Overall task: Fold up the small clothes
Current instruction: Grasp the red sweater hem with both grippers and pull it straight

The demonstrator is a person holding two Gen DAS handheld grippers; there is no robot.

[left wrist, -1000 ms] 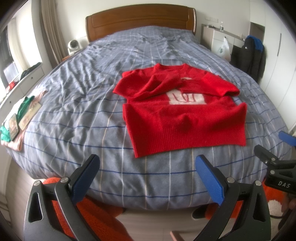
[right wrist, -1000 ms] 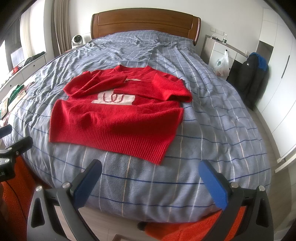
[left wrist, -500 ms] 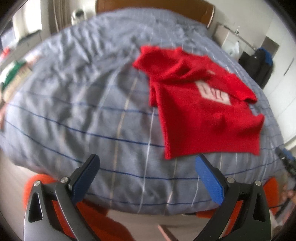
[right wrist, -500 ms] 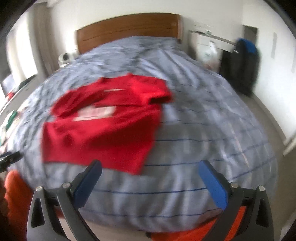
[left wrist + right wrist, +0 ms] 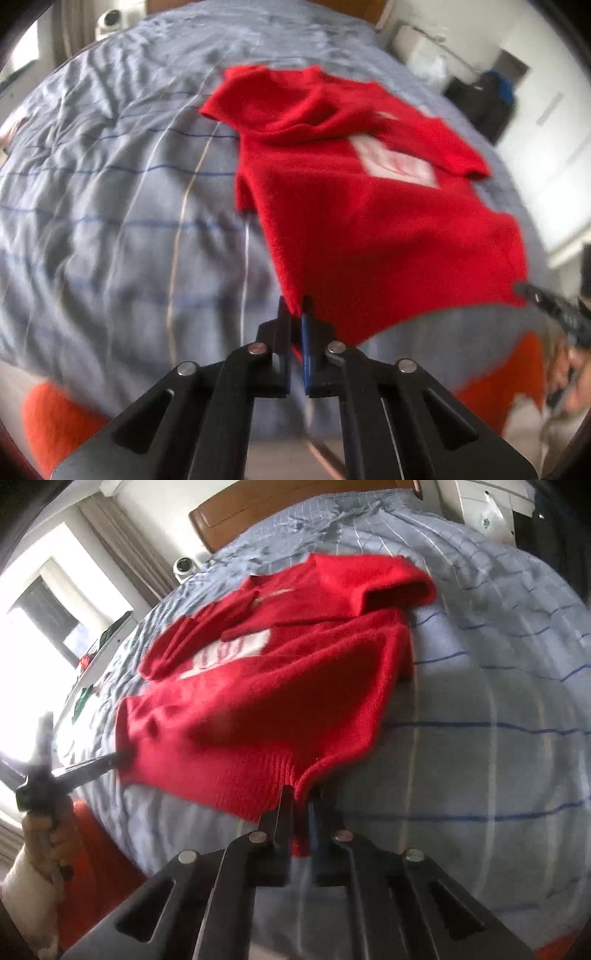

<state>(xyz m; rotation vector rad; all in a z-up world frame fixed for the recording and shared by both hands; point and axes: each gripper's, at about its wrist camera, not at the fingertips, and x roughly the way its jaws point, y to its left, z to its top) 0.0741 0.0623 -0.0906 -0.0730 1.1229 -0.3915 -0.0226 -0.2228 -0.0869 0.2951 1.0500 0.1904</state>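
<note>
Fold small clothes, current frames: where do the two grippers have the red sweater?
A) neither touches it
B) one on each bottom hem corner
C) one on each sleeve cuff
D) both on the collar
B: the left gripper is shut on one bottom corner of the red sweater, and the right gripper is shut on the other, ribbed hem corner, both at the near edge of the bed.

Left gripper (image 5: 294,308) tilted steeply down, jaws clamped together on the red sweater (image 5: 369,221) hem corner. Right gripper (image 5: 302,794) likewise pitched down, jaws pinched on the opposite hem corner. Left hand (image 5: 44,834) at 8 o'clock, wrapped round its handle.
</note>
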